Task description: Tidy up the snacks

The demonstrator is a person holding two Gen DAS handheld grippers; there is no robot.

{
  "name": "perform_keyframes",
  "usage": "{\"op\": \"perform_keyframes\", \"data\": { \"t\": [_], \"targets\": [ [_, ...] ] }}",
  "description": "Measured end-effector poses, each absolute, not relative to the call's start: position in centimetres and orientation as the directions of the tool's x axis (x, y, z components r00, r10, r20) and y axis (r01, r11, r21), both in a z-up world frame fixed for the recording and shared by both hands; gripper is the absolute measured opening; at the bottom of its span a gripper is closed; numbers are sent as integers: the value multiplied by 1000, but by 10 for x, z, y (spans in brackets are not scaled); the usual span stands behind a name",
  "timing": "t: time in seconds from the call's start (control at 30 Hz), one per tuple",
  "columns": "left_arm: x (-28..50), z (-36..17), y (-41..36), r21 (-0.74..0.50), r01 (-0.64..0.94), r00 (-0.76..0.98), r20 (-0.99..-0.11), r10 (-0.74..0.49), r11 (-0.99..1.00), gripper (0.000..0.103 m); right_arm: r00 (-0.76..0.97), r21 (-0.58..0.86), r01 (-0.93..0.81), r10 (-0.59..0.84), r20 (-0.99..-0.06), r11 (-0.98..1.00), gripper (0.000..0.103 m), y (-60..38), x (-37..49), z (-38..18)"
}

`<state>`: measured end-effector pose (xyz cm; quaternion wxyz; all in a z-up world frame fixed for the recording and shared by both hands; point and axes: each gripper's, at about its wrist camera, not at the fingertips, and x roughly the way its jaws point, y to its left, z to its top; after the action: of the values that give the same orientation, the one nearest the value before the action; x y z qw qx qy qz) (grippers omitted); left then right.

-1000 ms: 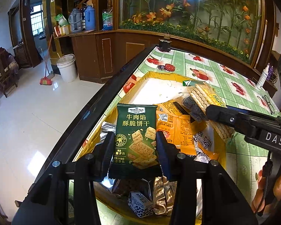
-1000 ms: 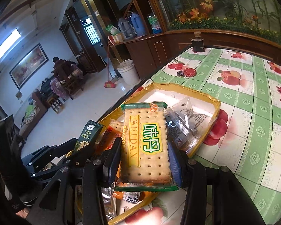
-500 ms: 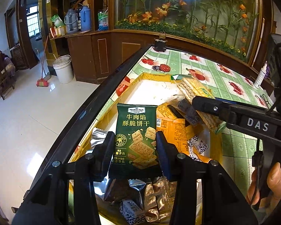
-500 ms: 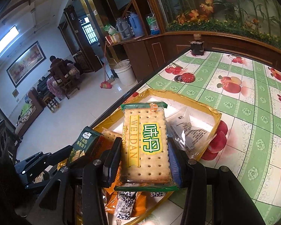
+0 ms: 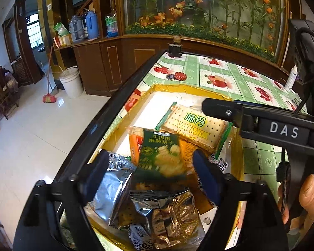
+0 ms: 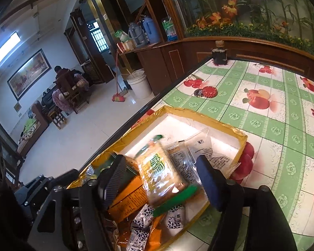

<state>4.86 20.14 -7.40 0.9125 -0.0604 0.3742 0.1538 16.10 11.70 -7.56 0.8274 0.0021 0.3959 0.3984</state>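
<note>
The snacks sit heaped in the yellow-rimmed tray (image 5: 178, 86) at the near edge of the table (image 5: 226, 73) with its green fruit-print cloth. My left gripper (image 5: 150, 165) has just been opening and stands wide; the dark green cracker pouch (image 5: 160, 156) is between its fingers, blurred, with neither pad touching it. My right gripper (image 6: 160, 177) has just been opening too, jaws wide, and the WEIDAN cracker pack (image 6: 159, 173) is loose between them over the pile, also smeared.

My worry is that both packs land on an uneven heap of silver foil bags (image 5: 113, 188) and orange packets (image 6: 129, 196); either could slide or tip over the low rim nearest the table's edge, and the floor is right there. The two grippers also work close together and could clip each other.

Blur keeps me from judging whether either pack has settled. The tray's near corner is hidden behind my grippers.
</note>
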Motion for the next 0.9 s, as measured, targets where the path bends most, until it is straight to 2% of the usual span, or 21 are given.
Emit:
{"op": "perform_keyframes", "data": {
  "t": [0.1, 0.23, 0.5, 0.9],
  "targets": [
    [46, -70, 203, -8, -335, 674, -701, 234, 942, 84, 384, 326, -644, 661, -645, 692, 74, 106, 159, -71],
    [40, -65, 199, 6, -339, 682, -688, 250, 941, 84, 400, 332, -633, 663, -633, 699, 82, 90, 154, -66],
    [15, -49, 181, 34, -354, 715, -635, 294, 935, 84, 429, 312, -643, 666, -610, 699, 87, 62, 129, -52],
    [-21, -33, 157, 22, -374, 725, -617, 306, 927, 84, 462, 201, -718, 671, -579, 667, 100, 35, 63, -32]
  ]
}}
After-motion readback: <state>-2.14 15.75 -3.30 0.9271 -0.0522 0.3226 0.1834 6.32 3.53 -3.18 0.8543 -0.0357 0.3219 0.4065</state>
